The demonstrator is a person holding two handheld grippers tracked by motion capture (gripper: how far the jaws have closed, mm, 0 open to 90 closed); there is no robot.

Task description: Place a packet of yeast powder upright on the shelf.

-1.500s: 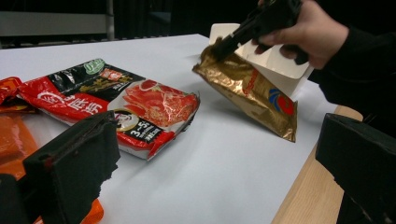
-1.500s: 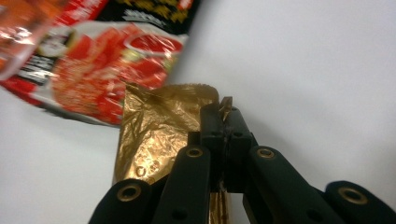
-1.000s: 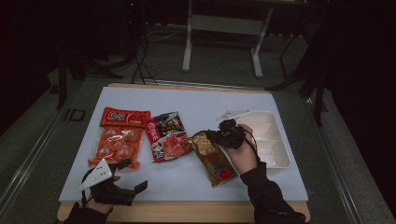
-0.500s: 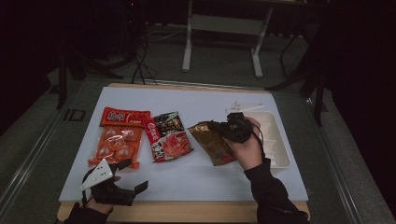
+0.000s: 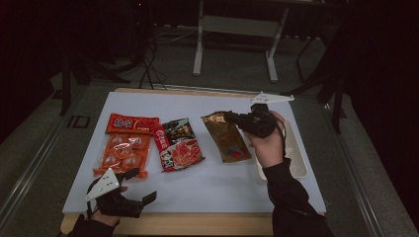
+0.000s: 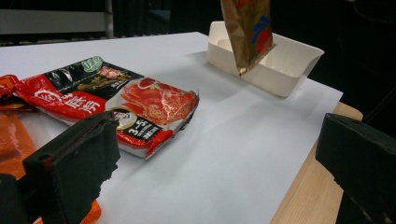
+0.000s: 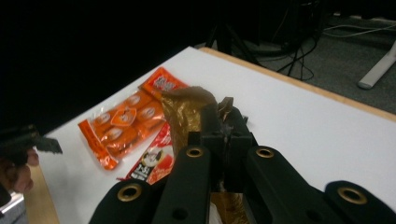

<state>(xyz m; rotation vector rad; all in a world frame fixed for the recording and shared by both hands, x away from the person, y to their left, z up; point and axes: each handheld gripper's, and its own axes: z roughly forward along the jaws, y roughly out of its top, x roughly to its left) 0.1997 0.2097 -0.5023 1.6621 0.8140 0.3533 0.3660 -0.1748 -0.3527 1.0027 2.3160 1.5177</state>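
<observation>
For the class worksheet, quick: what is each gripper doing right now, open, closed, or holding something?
Left gripper: open, holding nothing, low at the table's near edge.
Right gripper: closed on the top of the brown packet, lifted off the table.

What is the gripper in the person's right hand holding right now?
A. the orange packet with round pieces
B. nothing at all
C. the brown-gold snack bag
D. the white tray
C: the right gripper has its jaws pinched shut on the top edge of the brown-gold snack bag, which hangs clear of the sheet in front of the white tray in the left gripper view.
</observation>
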